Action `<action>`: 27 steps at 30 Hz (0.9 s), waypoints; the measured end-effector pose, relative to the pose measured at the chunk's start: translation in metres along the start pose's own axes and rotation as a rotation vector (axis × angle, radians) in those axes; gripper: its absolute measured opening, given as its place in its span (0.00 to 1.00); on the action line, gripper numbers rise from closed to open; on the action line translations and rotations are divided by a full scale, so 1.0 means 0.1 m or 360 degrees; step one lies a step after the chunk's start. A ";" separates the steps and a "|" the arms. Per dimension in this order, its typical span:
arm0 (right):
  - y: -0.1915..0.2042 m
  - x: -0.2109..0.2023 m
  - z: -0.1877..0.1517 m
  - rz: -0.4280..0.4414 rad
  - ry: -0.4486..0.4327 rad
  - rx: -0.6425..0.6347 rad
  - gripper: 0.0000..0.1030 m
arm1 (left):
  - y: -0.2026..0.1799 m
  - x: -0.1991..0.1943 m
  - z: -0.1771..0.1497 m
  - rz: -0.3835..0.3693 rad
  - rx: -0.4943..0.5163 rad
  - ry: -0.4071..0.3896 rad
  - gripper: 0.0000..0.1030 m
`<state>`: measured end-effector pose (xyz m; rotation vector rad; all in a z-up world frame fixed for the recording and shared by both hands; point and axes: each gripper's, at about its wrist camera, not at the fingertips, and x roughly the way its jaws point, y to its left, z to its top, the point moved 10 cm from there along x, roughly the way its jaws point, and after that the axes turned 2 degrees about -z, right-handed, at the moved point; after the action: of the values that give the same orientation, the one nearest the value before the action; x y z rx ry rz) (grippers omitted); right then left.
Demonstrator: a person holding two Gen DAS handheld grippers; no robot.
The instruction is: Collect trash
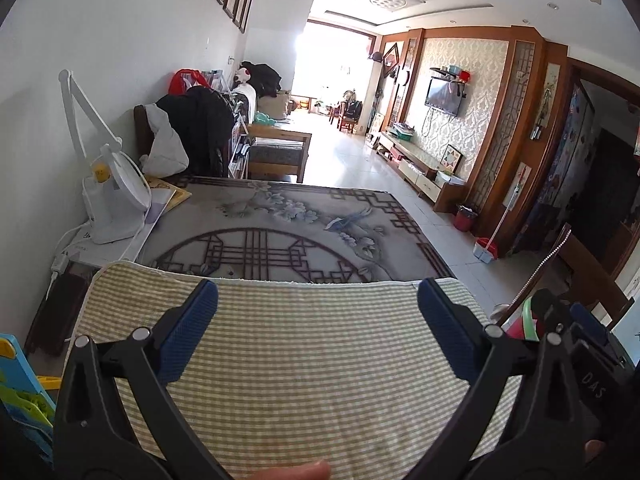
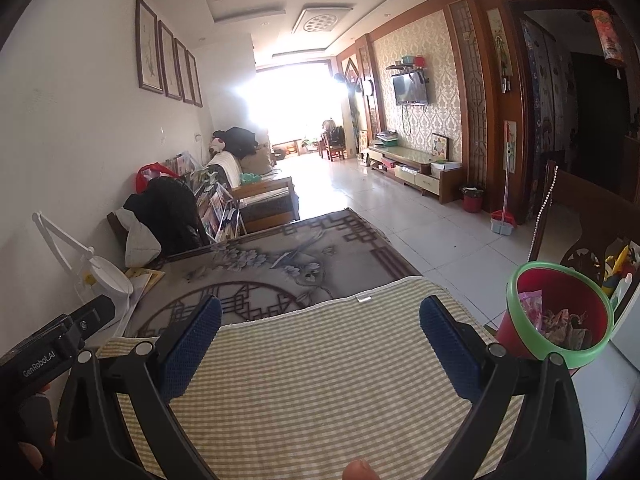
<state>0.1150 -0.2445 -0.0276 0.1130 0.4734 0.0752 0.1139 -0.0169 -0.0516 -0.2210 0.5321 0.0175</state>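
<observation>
A red bin with a green rim (image 2: 560,316) stands off the table's right edge, beside my right fingers. It holds a pink wrapper (image 2: 530,308) and crumpled brownish wrappers (image 2: 564,322). My right gripper (image 2: 320,346) is open above the green checked cloth (image 2: 320,392), with nothing between its blue pads. My left gripper (image 1: 318,328) is also open and empty over the same cloth (image 1: 312,380). In the left wrist view only a sliver of the bin (image 1: 524,320) shows, behind the other gripper's black housing (image 1: 588,384). No loose trash shows on the cloth.
Beyond the cloth lies a grey patterned table cover (image 1: 280,216). A white desk lamp (image 1: 112,200) and booklets sit at the table's left, with a colourful toy (image 1: 20,392) nearer. A wooden chair (image 2: 580,248) stands behind the bin. Tiled floor runs along the right.
</observation>
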 end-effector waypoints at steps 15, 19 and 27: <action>0.02 -0.02 -0.05 0.0033 0.0037 -0.0001 0.93 | 0.01 0.04 -0.04 -0.0001 -0.0006 0.0098 0.95; 0.02 -0.02 -0.06 0.0034 0.0038 -0.0001 0.93 | -0.04 0.04 -0.03 -0.0006 0.0021 0.0093 0.95; -0.01 -0.03 -0.07 0.0026 0.0050 -0.0001 0.93 | -0.11 0.03 -0.01 -0.0002 0.0104 0.0073 0.95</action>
<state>0.1094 -0.2448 -0.0324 0.1155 0.5041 0.0932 0.1168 -0.0281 -0.0519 -0.1582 0.5774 -0.0061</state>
